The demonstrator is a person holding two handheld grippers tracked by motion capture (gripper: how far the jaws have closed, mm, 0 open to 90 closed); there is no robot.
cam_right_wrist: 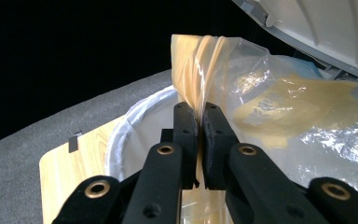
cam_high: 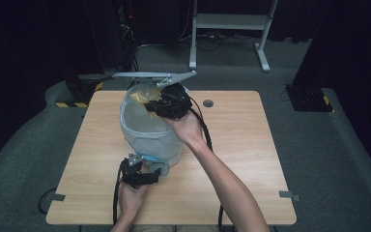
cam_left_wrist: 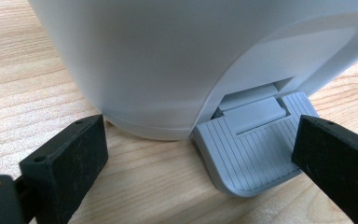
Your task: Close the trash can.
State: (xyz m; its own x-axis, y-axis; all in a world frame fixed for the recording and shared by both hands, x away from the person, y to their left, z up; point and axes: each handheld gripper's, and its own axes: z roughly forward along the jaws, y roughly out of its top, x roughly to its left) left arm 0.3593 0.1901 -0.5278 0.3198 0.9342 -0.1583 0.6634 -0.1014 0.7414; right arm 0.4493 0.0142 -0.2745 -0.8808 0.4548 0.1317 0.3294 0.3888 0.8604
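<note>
White pedal bin (cam_high: pixel 149 130) standing upright near the middle of the wooden bench (cam_high: pixel 251 159), lid (cam_high: pixel 152 76) raised and held level above the far rim. Clear liner visible around the rim inside.

Right gripper (cam_high: pixel 166 104) held over the open mouth of the bin, at its far right side. In the right gripper view, jaws closed — pinching a bunched fold of a clear plastic bag (cam_right_wrist: pixel 279 112) with yellowish-tan contents or print. Bag (cam_high: pixel 142 96) rising above the jaws and spreading to the right, under the pale underside of the lid (cam_right_wrist: pixel 326 28). Hard to say from the crumpled film whether the yellow stuff is inside the bag or printed on it. White bin rim (cam_right_wrist: pixel 135 116) curving below and behind the jaws, a corner of the bench (cam_right_wrist: pixel 60 177) beyond it.

Left gripper (cam_high: pixel 142 174) low on the bench at the near side of the bin, close against its base. In the left gripper view, jaws wide apart with nothing pinched — one black jaw at the lower left by the white bin wall (cam_left_wrist: pixel 168 60), the other at the right edge, overlapping the side of the grey ribbed foot pedal (cam_left_wrist: pixel 251 154). Pedal down close to the bench top (cam_left_wrist: pixel 28 93); touching or just clear, not possible to tell.

Grey carpet floor (cam_high: pixel 338 145) around the bench, a metal frame (cam_high: pixel 232 24) standing on it beyond the far edge.
</note>
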